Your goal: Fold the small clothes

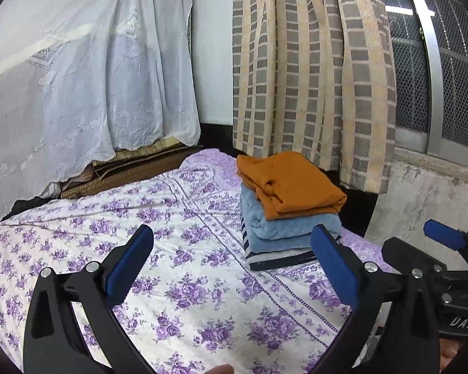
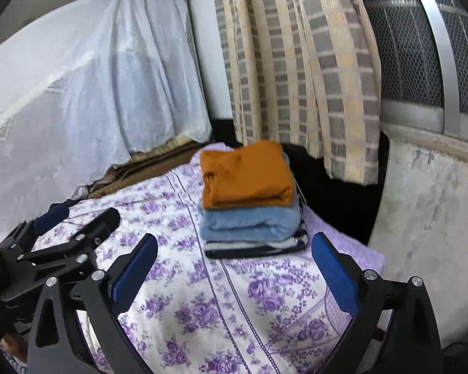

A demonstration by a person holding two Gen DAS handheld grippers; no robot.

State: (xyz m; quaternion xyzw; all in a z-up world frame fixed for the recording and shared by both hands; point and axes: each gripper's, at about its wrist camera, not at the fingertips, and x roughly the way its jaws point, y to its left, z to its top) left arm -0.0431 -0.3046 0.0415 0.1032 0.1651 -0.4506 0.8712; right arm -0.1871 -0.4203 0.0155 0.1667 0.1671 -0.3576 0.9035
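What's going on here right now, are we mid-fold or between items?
Between items, it seems. A person holds both grippers over the floral bedsheet. The left gripper and right gripper are open and empty. Three folded pieces sit stacked near the curtain: orange garment on top, blue towel under it, striped piece at the bottom.

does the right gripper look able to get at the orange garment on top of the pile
Probably yes: the right gripper is open and empty, the folded orange garment lies uncovered atop the pile straight ahead, with only bare floral bedsheet between.
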